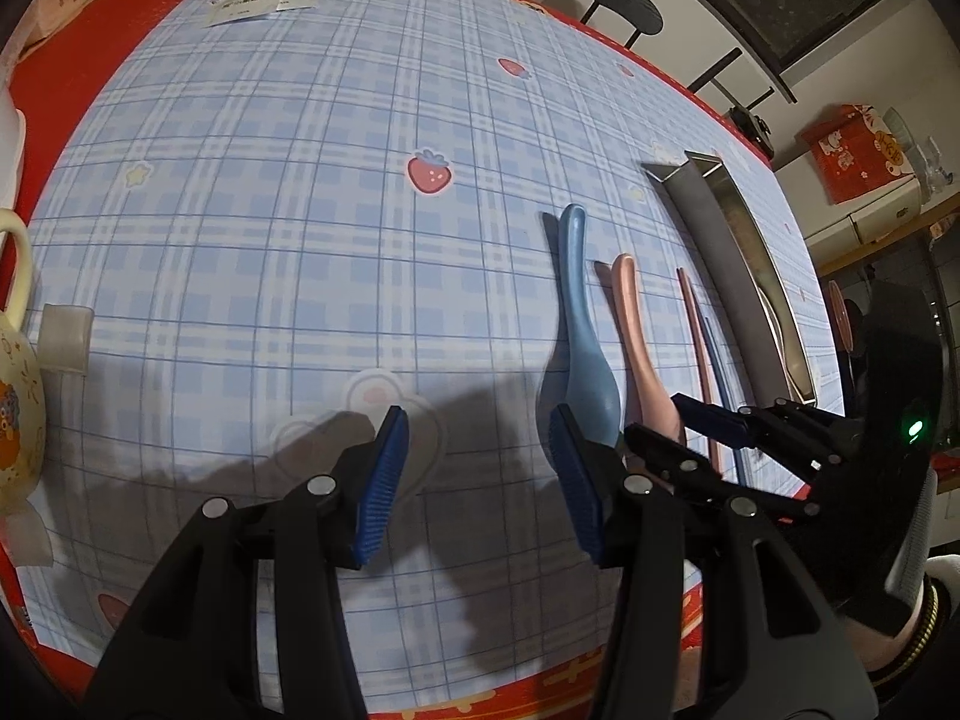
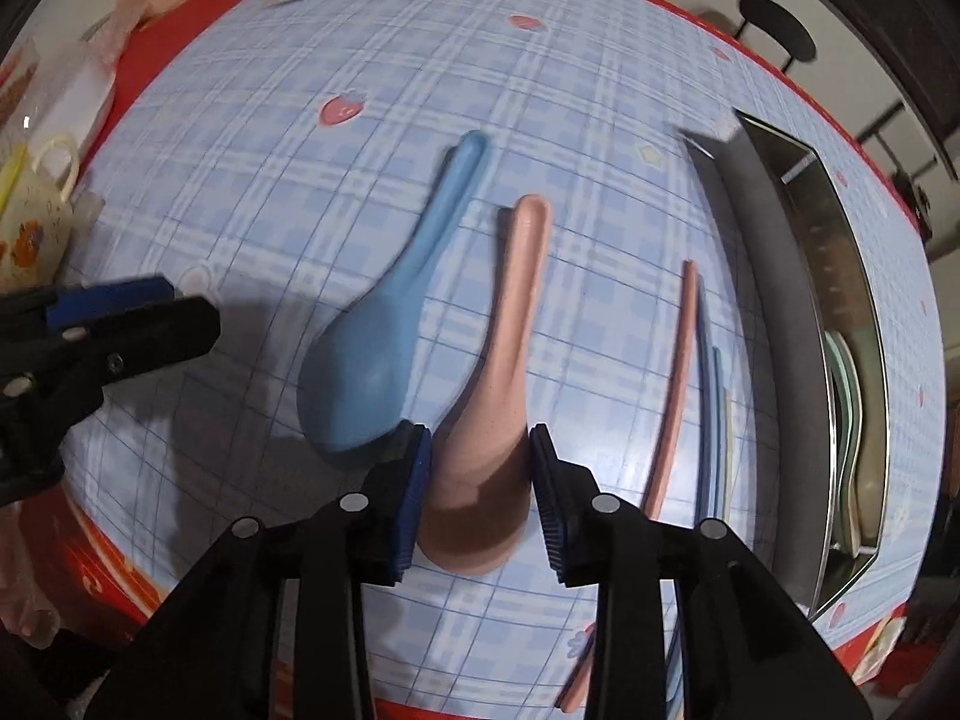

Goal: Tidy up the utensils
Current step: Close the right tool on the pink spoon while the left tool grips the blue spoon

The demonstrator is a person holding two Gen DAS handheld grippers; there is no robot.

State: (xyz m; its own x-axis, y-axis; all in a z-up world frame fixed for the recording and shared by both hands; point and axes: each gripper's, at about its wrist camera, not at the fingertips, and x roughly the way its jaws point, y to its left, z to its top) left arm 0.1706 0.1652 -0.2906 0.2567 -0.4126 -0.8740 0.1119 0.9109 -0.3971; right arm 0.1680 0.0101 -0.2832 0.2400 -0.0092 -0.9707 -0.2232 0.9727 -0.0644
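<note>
A: From the left wrist, what shows?

B: The left hand-held gripper point(image 1: 477, 483) hangs half open over the checked surface point(image 1: 240, 228), nothing between its pads. The blue spoon point(image 1: 579, 336) lies just past its right pad, the pink spoon point(image 1: 639, 336) beside it, then chopsticks point(image 1: 699, 354) and a steel tray point(image 1: 750, 276). The right hand-held gripper point(image 1: 678, 420) sits over the pink spoon's bowl.

A: Any writing?

B: A paper slip point(image 1: 258, 3) at the far edge carries print, too small to read.

A: And the right wrist?

B: The right hand-held gripper point(image 2: 480, 492) straddles the pink spoon point(image 2: 498, 396), pads slightly clear of its bowl. The blue spoon point(image 2: 384, 330) lies left, the chopsticks point(image 2: 690, 378) and tray point(image 2: 798, 312) right.
</note>
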